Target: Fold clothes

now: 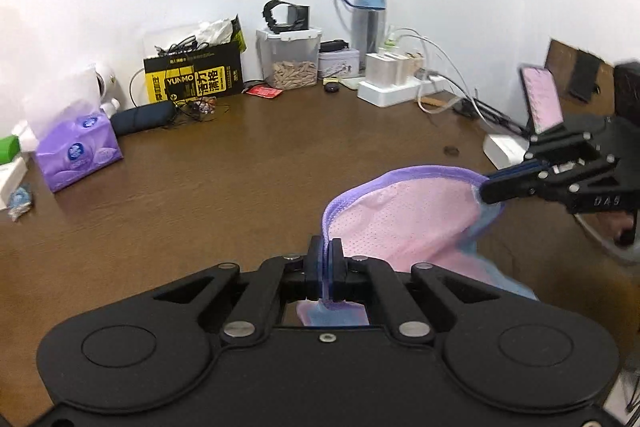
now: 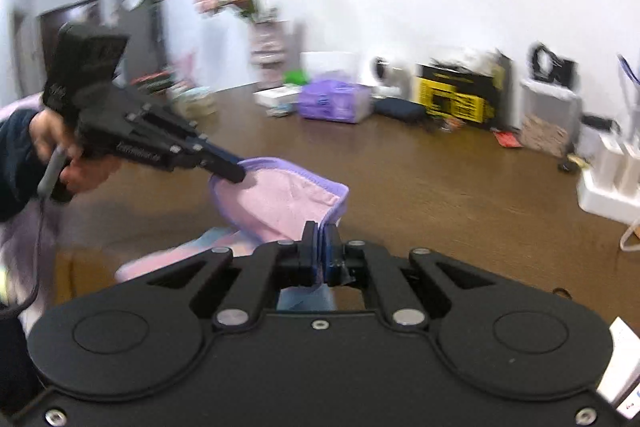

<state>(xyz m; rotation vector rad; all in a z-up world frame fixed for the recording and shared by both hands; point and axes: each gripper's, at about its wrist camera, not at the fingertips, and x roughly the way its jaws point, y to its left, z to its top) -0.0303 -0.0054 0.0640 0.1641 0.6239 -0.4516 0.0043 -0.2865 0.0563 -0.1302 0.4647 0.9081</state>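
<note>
Over the desk's (image 1: 240, 167) near edge, left gripper (image 1: 326, 259) clamps the garment's (image 1: 404, 211) purple hem; right gripper (image 1: 490, 187) clamps its far end. Pink garment hangs lifted between them, no fold visible yet, whole fold left.

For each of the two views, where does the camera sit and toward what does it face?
Left wrist: sits on the left tongs, facing the desk's cluttered back wall; right tongs enter from the right.
Right wrist: sits on the right tongs, facing leftward along the desk; left tongs and a hand show.
Shared: the pink garment, tissue pack.
</note>
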